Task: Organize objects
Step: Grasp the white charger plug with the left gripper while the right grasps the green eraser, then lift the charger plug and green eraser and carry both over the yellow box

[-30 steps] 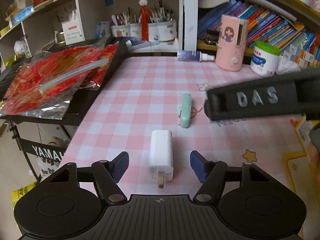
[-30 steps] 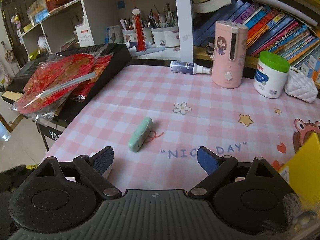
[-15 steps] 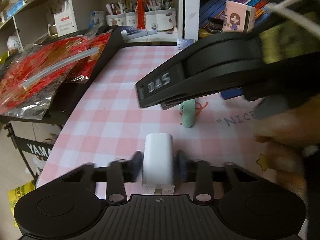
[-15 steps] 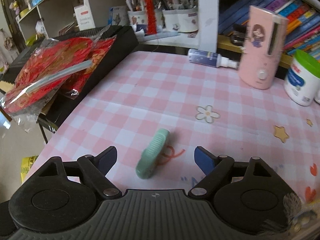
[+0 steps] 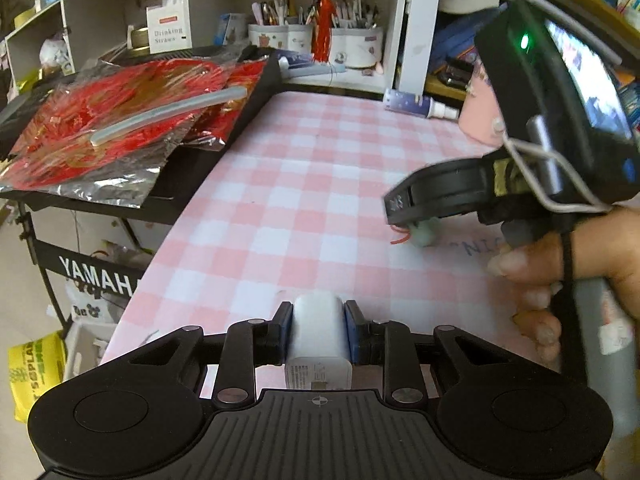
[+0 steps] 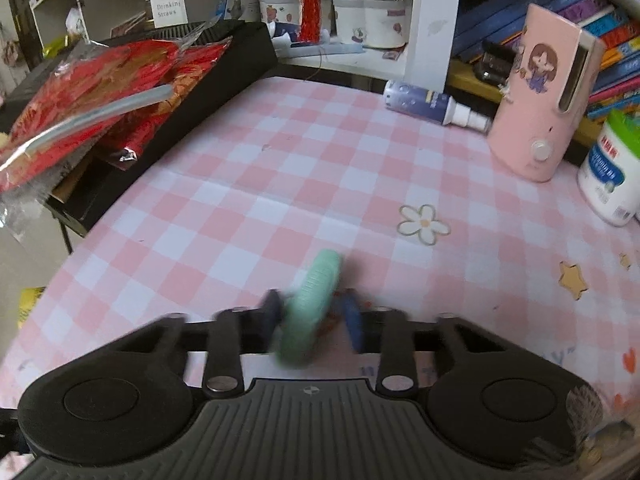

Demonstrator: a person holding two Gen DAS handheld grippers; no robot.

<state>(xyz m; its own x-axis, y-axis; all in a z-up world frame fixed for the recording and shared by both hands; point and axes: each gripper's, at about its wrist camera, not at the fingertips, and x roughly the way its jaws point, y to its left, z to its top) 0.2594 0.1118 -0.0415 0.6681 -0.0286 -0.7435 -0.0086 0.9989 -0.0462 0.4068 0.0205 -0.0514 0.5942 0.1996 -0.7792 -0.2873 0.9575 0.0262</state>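
My left gripper (image 5: 318,326) is shut on a white charger plug (image 5: 319,330), its blue pads pressed on both sides, at the near left edge of the pink checked tablecloth (image 5: 320,184). My right gripper (image 6: 312,314) has its blurred fingers closed around a mint green ribbed object (image 6: 310,304) with a red string, lying on the cloth. In the left wrist view the right gripper's black body (image 5: 500,184) sits over that green object (image 5: 424,234), held by a hand.
A black keyboard (image 6: 168,92) with red foil bags (image 6: 80,92) lies left. At the back stand a spray bottle (image 6: 432,102), a pink device (image 6: 544,100), a green-lidded white jar (image 6: 612,176), pen cups (image 6: 372,20) and books.
My left gripper has closed on the white charger. My right gripper has moved forward over the green object and closed its fingers around it.
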